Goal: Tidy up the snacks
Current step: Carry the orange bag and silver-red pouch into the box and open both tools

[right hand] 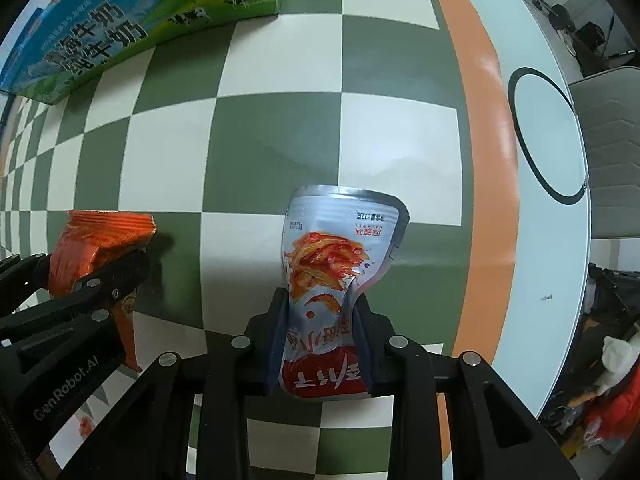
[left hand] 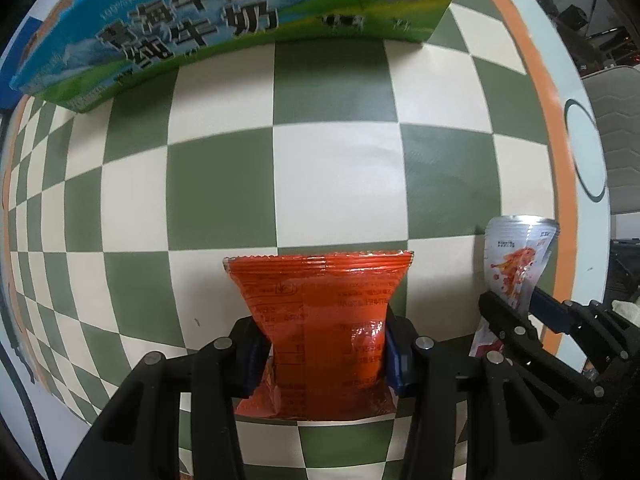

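Both crinkly: orange foil packet point(left hand: 320, 320) pinched; silver pouch point(right hand: 336, 280) squeezed.

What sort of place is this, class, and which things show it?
Probably a dining table in a home or office: a checkered tablecloth, a milk carton box and a grey chair beside it.

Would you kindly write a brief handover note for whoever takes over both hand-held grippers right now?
Left hand-held gripper: shut on the orange snack packet, pinched at its middle above the checkered tablecloth.
Right hand-held gripper: shut on the silver fish-snack pouch, also lifted.
The milk carton box stands at the far left of the cloth.
Done: both snacks picked up.
Left: place each one; the destination is not visible, possibly the box.
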`<action>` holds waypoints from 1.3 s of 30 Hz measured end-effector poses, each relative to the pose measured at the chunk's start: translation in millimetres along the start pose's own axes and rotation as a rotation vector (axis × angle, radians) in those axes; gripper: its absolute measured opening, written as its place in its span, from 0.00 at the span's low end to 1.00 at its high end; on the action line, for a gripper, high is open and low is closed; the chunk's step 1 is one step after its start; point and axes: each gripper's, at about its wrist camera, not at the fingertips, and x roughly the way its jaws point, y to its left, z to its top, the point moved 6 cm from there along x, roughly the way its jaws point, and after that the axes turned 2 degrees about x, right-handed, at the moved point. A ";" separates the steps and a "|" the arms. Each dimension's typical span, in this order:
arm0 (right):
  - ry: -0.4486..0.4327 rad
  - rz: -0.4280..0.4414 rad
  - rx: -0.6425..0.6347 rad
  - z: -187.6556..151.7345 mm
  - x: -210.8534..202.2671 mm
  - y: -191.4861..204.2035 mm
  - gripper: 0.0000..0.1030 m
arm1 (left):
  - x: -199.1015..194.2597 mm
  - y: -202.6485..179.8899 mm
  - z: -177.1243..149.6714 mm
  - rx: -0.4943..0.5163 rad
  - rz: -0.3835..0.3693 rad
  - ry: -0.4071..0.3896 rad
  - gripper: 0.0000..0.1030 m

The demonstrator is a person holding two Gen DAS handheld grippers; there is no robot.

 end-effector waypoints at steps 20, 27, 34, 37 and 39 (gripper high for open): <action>-0.228 0.229 0.032 41.5 -162.1 -8.9 0.31 | -156.4 24.3 29.7 -0.026 -0.097 -0.258 0.42; -0.337 0.306 0.009 109.9 -225.3 29.5 0.31 | -203.7 61.0 98.2 -0.027 -0.082 -0.341 0.42; -0.364 0.319 0.004 203.7 -252.8 67.8 0.31 | -214.9 107.1 190.8 -0.020 -0.050 -0.315 0.42; -0.333 0.324 0.011 249.8 -241.0 88.7 0.31 | -202.8 130.2 233.5 -0.019 -0.048 -0.260 0.42; -0.285 0.337 0.020 277.7 -222.7 104.8 0.31 | -187.1 147.7 262.0 -0.017 -0.039 -0.197 0.42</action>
